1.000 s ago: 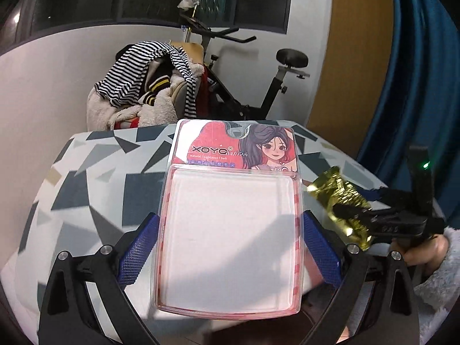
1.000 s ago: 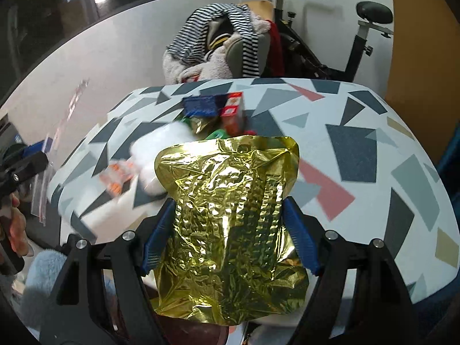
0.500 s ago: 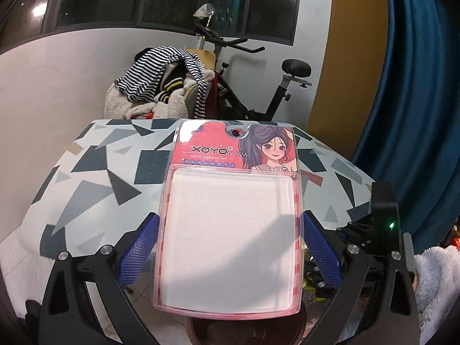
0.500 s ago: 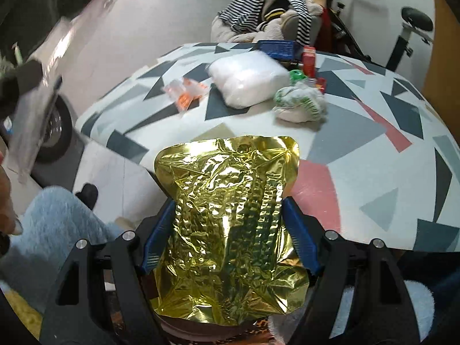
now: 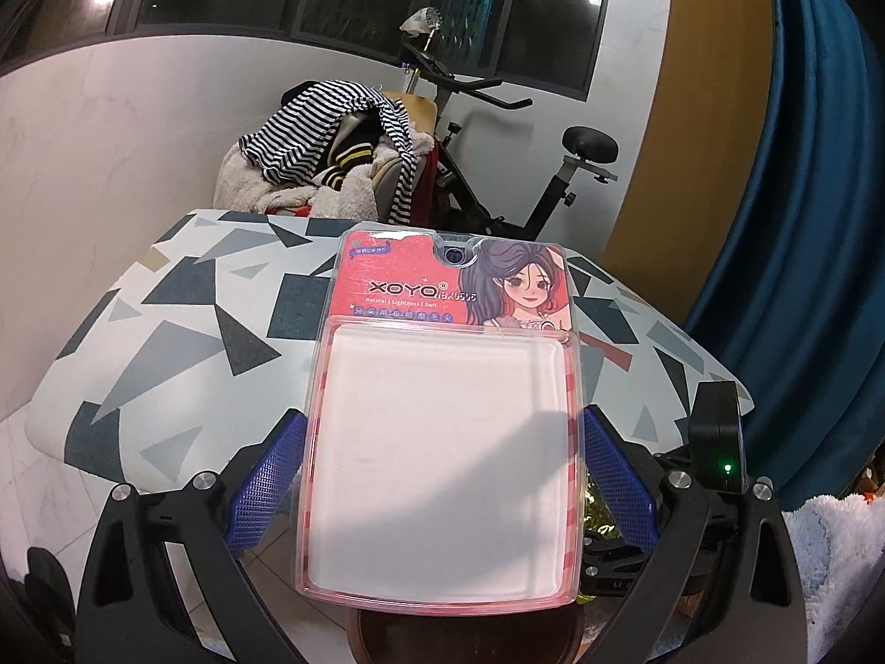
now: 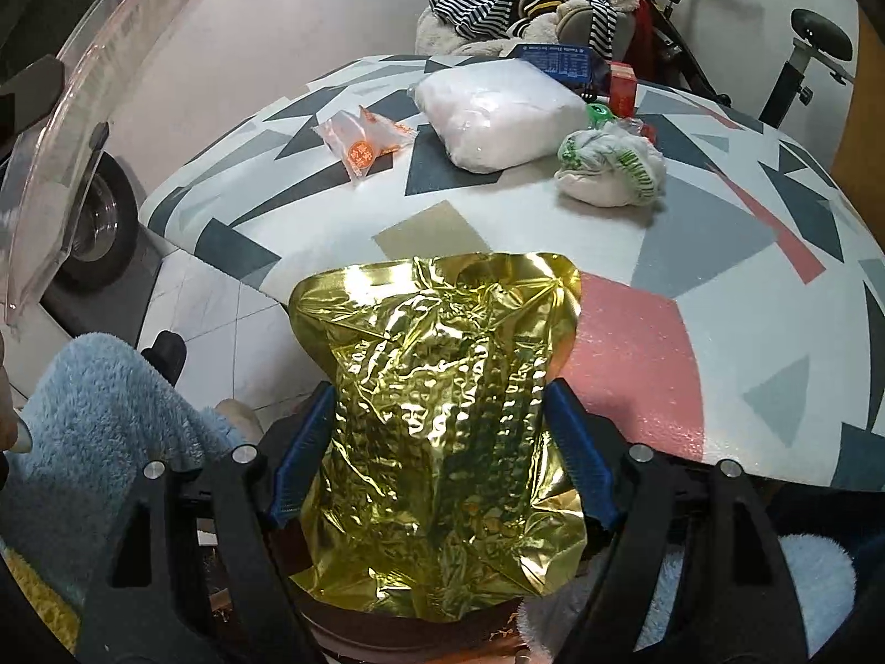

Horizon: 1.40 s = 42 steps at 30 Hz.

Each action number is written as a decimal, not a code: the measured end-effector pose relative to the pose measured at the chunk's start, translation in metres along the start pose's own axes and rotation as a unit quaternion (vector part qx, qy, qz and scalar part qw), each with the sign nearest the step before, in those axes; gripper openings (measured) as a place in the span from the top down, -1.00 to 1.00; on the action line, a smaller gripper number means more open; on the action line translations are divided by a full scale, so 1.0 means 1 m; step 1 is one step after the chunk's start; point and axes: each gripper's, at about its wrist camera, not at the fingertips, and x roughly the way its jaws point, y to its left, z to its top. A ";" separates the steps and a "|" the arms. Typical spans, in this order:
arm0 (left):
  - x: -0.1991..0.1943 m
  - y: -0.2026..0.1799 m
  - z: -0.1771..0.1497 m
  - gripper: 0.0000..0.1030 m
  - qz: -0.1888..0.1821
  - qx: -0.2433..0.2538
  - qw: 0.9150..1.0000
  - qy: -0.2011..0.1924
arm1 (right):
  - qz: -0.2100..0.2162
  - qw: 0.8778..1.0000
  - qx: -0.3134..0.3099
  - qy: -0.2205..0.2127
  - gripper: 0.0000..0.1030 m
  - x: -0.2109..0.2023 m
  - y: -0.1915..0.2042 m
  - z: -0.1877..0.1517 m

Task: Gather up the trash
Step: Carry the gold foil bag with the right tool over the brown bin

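Your left gripper (image 5: 442, 489) holds a clear plastic blister pack with a red-pink card showing a cartoon girl and the letters XOYO (image 5: 449, 415); its blue textured fingers (image 5: 268, 489) press against both long edges, so they are clamped on it. The pack stands upright in front of the camera, off the table's near edge, above a dark round rim (image 5: 464, 633) partly seen at the bottom of the view.

Your right gripper (image 6: 440, 456) is clamped the same way on a crumpled gold foil pouch (image 6: 442, 437), one blue finger pad (image 6: 578, 454) against each side. The pouch hangs just off the near edge of the table, and a brown rounded rim (image 6: 409, 628) shows below it; what that rim belongs to cannot be told.

On the white table with grey, dark and pink geometric patches (image 6: 636, 288) there lie, well apart from the pouch, a small clear sachet with orange print (image 6: 362, 141), a plump white plastic-wrapped packet (image 6: 498, 108), a bunched white bag with green print (image 6: 611, 166), a blue box (image 6: 558, 61) and a red carton (image 6: 622, 86) behind them.

Beyond the table a chair heaped with striped and fleecy clothes (image 5: 326, 160) stands beside a black exercise bike (image 5: 498, 166). A blue curtain (image 5: 802, 221) hangs at the right.
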 end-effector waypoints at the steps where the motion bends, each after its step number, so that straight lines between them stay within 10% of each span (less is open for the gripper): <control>1: 0.001 0.002 0.001 -0.84 0.000 -0.001 1.000 0.001 | 0.001 1.000 0.001 0.000 -0.50 0.000 -0.001 0.000; 42: 0.004 0.007 -0.015 -0.84 0.001 0.004 1.000 0.010 | 0.050 0.998 0.032 0.004 -0.89 0.004 -0.015 0.003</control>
